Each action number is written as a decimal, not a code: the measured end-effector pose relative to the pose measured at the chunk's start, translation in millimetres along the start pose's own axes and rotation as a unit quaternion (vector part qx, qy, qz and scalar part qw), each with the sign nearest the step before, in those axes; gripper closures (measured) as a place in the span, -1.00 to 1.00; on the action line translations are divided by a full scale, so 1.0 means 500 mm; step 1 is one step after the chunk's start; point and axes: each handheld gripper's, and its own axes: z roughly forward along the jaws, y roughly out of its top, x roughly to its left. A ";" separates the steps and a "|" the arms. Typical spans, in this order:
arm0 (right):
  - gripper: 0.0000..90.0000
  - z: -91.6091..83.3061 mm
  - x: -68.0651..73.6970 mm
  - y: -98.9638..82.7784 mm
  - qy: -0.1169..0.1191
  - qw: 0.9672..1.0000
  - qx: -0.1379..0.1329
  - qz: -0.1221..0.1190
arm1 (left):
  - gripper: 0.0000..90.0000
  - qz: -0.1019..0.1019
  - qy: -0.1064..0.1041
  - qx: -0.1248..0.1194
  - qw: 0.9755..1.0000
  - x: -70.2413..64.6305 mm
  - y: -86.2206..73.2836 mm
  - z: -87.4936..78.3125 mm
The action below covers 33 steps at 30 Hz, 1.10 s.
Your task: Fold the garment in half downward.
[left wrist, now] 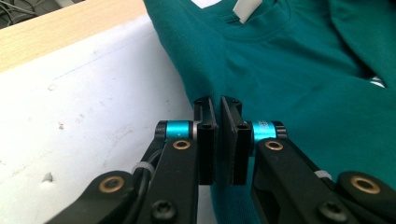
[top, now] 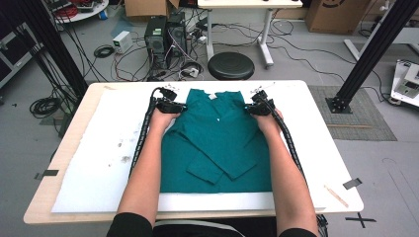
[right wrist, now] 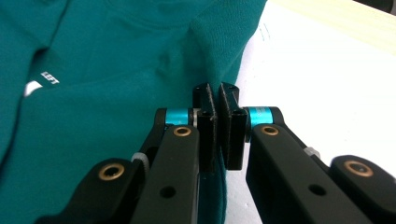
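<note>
A teal long-sleeved shirt (top: 217, 143) lies flat on the white sheet (top: 99, 148), collar toward the far edge, both sleeves folded across its front. My left gripper (top: 182, 106) is at the shirt's left shoulder edge. In the left gripper view its jaws (left wrist: 218, 100) are shut on a pinched fold of the teal fabric (left wrist: 289, 70), near the collar and its white label (left wrist: 247, 9). My right gripper (top: 248, 107) is at the opposite shoulder. In the right gripper view its jaws (right wrist: 215, 88) are shut on the shirt's edge (right wrist: 116, 93).
The white sheet covers most of the wooden table (top: 69, 148). A thin wooden stick (top: 336, 195) lies near the table's front right corner. Beyond the far edge are a black stool (top: 230, 65), a computer tower (top: 155, 37) and loose cables on the floor.
</note>
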 end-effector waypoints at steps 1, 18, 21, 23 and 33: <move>0.94 -0.002 0.000 0.000 0.001 1.000 -0.001 0.001 | 0.88 -0.001 -0.002 -0.001 1.000 0.001 0.000 -0.003; 0.94 -0.044 0.028 0.002 0.020 0.999 -0.024 -0.017 | 0.87 0.006 -0.022 -0.009 1.000 -0.015 -0.014 -0.048; 0.94 -0.054 0.030 -0.004 0.024 0.999 -0.026 -0.020 | 0.88 0.007 -0.026 -0.016 1.000 -0.019 -0.017 -0.060; 0.94 -0.062 0.032 -0.008 0.026 0.999 -0.029 -0.021 | 0.87 0.008 -0.029 -0.018 0.999 -0.022 -0.018 -0.067; 0.94 -0.103 0.037 -0.030 0.040 0.998 -0.049 -0.018 | 0.87 0.017 -0.042 -0.037 0.998 -0.041 -0.029 -0.100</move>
